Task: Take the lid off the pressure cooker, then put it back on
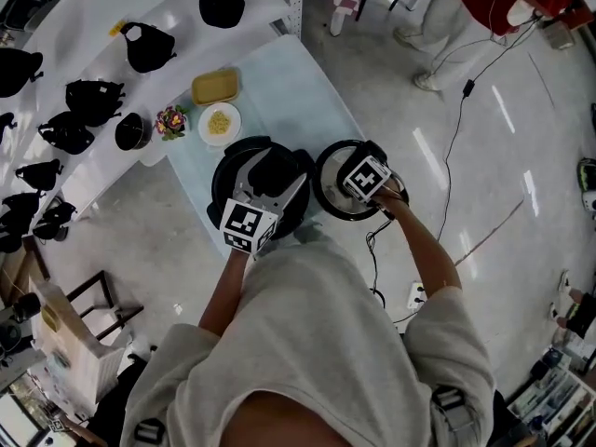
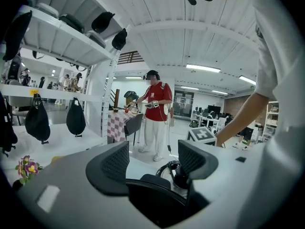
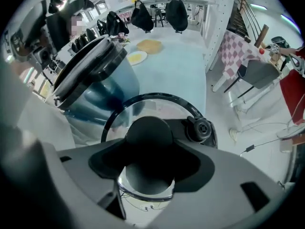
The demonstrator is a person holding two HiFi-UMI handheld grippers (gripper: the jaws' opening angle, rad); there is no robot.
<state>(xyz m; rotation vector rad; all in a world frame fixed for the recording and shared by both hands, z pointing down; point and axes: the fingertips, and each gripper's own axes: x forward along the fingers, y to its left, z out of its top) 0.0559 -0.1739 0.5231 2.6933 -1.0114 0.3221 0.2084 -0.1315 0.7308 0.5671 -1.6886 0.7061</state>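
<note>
Got the right gripper (image 3: pixel 150 163) clenched on the black knob (image 3: pixel 148 130) of the glass lid (image 1: pixel 328 189), pointing nearly straight down. Seeing floor (image 3: pixel 257 123) through the glass, so guessing it's held in the air at the table (image 1: pixel 298 82) edge rather than parked. Means lid off, hanging right under those jaws and roughly level. Round thing, so no long axis to fuss over, just the knob sticking up. Found the open pressure cooker (image 1: pixel 220 180) immediately left of that gripper, just beside the lid in the head view. Putting it back looks like a short sideways carry to the left, clearly the right hand's job. Got the left gripper (image 2: pixel 152 161) released, pads apart over the cooker's near rim; maybe leaning on it, hard to say from this angle. Can't make out anything inside the pot, just dark. Beyond the left gripper, spotted a plate (image 1: pixel 220 123) of pale yellow bits and a black bowl (image 1: pixel 133 131), too dark to check.
</note>
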